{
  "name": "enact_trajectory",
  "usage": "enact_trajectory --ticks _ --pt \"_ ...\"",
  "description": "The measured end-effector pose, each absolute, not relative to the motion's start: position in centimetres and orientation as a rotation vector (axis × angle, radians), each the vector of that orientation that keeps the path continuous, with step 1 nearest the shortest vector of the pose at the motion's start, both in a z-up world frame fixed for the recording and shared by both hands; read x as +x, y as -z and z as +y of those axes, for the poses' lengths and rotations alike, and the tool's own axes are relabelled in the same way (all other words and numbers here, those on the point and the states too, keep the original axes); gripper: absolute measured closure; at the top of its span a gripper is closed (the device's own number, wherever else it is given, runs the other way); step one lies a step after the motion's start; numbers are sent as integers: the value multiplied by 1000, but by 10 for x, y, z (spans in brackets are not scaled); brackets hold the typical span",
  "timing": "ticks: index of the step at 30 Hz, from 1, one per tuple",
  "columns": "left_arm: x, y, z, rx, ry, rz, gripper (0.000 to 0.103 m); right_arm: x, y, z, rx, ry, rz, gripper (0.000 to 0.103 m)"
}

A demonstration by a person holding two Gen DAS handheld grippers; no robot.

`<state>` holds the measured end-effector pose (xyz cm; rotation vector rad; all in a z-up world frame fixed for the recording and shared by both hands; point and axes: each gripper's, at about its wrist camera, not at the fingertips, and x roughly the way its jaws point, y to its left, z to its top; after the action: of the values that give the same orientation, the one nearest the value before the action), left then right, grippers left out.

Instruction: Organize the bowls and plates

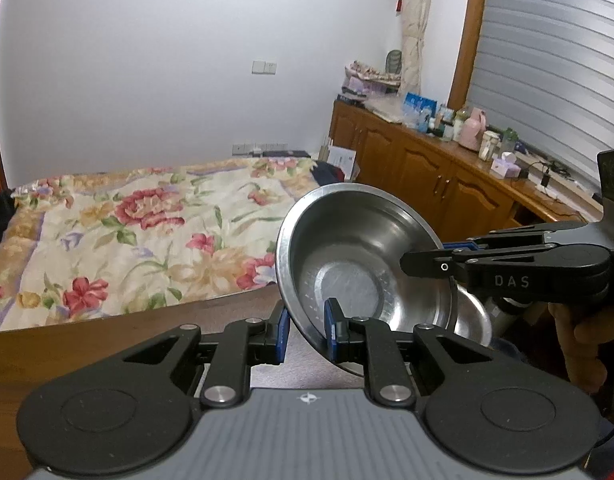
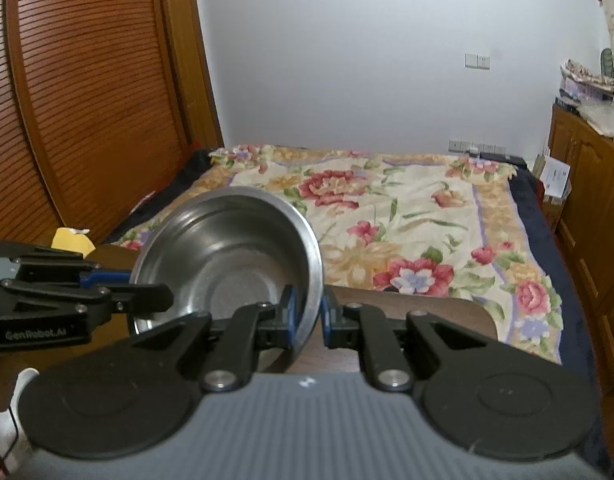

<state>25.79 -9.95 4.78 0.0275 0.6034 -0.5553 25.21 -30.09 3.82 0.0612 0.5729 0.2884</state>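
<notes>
Each wrist camera looks closely along its own fingers toward the floral-quilted bed [image 1: 139,240]; both views share the tilted steel bowl [image 2: 231,256].

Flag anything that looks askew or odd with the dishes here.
The steel bowl is tilted steeply on its side in mid-air, rim gripped by both the left tool and the right tool on opposite edges. A second steel dish sits behind it. No spill or damage shows.
</notes>
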Motion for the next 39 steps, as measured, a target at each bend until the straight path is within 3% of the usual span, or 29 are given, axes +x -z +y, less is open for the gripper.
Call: enact_trajectory --ticks 20,39 --pt "183 -80 -77 51 568 510 83 179 -63 -290 19 -288 501 89" --pt "119 -47 -77 1 578 542 84 129 -33 -293 50 -325 546 88"
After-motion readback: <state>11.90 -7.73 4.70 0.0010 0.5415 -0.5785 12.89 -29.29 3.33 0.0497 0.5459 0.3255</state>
